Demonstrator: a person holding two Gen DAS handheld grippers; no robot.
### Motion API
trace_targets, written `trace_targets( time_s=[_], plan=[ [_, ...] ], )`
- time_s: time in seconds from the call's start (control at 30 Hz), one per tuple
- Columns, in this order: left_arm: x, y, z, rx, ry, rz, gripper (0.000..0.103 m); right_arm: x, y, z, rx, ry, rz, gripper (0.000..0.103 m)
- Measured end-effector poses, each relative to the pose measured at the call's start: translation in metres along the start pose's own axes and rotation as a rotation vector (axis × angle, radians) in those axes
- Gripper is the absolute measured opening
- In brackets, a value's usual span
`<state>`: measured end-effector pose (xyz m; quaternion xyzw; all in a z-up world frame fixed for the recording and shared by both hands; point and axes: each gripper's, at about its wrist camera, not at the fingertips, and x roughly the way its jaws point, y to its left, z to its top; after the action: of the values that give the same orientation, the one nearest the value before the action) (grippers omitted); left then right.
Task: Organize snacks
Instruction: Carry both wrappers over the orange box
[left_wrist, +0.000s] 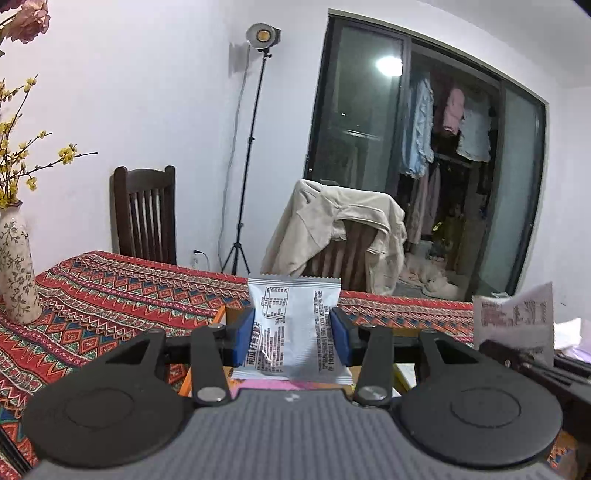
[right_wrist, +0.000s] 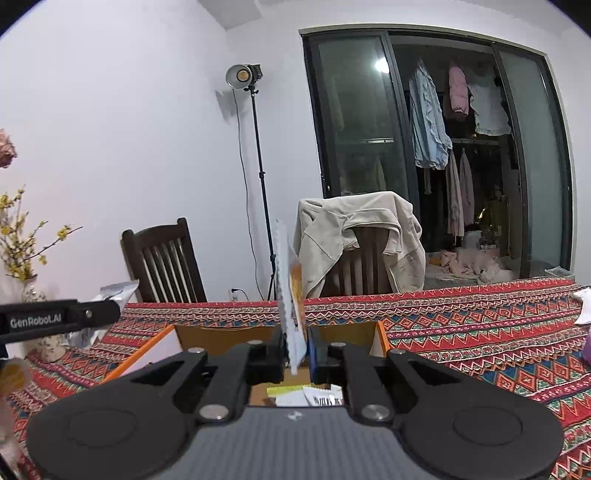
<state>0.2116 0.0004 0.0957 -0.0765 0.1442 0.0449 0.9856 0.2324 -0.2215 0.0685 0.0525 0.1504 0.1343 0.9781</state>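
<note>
I see 2 snack packets, both off the bench. The silver-white foil snack packet with black printed text stands upright, its back panel facing me, pinched at both side edges by my left claw above the open orange-edged cardboard box. The thin white foil packet with an orange picture is seen edge-on, upright, clamped in my right claw over the same box. More packets lie flat on the box floor.

both tools look alike: left gripper and right gripper have matte black linkage arms, silver round screws, blue finger pads, round black discs and a ribbed grey body. white "genrobot.ai" lettering marks one arm.
</note>
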Motion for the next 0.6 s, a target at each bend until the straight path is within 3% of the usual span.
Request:
trace_targets(
  time_s=[0.13, 0.6],
  plan=[
    [0.018, 0.000, -0.006, -0.006, -0.009, 0.027, 0.045, 0.013, -0.003, -0.011, 0.016, -0.005, 0.000, 0.011],
    [0.047, 0.004, -0.035, 0.020, 0.043, 0.003, 0.045, 0.040, -0.002, -0.032, -0.015, 0.057, 0.002, 0.011]
  ],
)
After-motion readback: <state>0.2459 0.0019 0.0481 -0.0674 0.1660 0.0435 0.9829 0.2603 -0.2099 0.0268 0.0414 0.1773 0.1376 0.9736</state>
